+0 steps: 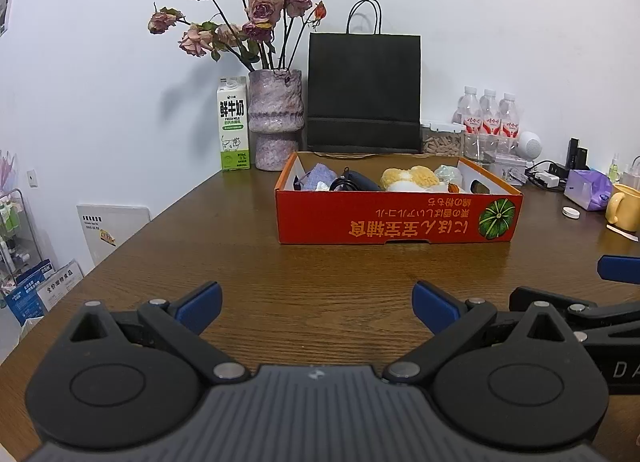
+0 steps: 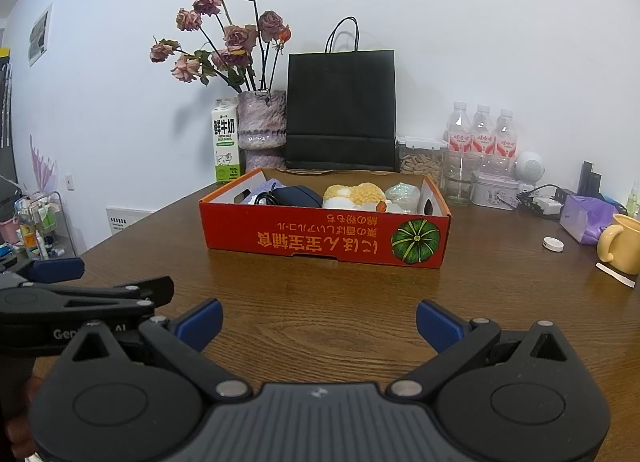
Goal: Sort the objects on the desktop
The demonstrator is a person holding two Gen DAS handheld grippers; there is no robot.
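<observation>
A red cardboard box (image 1: pixel 396 222) (image 2: pixel 328 240) sits on the brown wooden table. It holds a yellow and white plush toy (image 1: pixel 412 178) (image 2: pixel 354 194), a dark pouch with a black cable (image 1: pixel 358 182) (image 2: pixel 298 196), a purple cloth (image 1: pixel 318 176) and a pale shiny item (image 2: pixel 402 194). My left gripper (image 1: pixel 316 308) is open and empty over the table, well short of the box. My right gripper (image 2: pixel 318 326) is open and empty beside it. Each gripper shows at the edge of the other's view.
A milk carton (image 1: pixel 234 124), a vase of dried roses (image 1: pixel 274 118) and a black paper bag (image 1: pixel 364 94) stand behind the box. At the right are water bottles (image 2: pixel 482 132), a yellow mug (image 2: pixel 620 242), a purple pack (image 2: pixel 584 218), a white cap (image 2: pixel 553 243) and chargers.
</observation>
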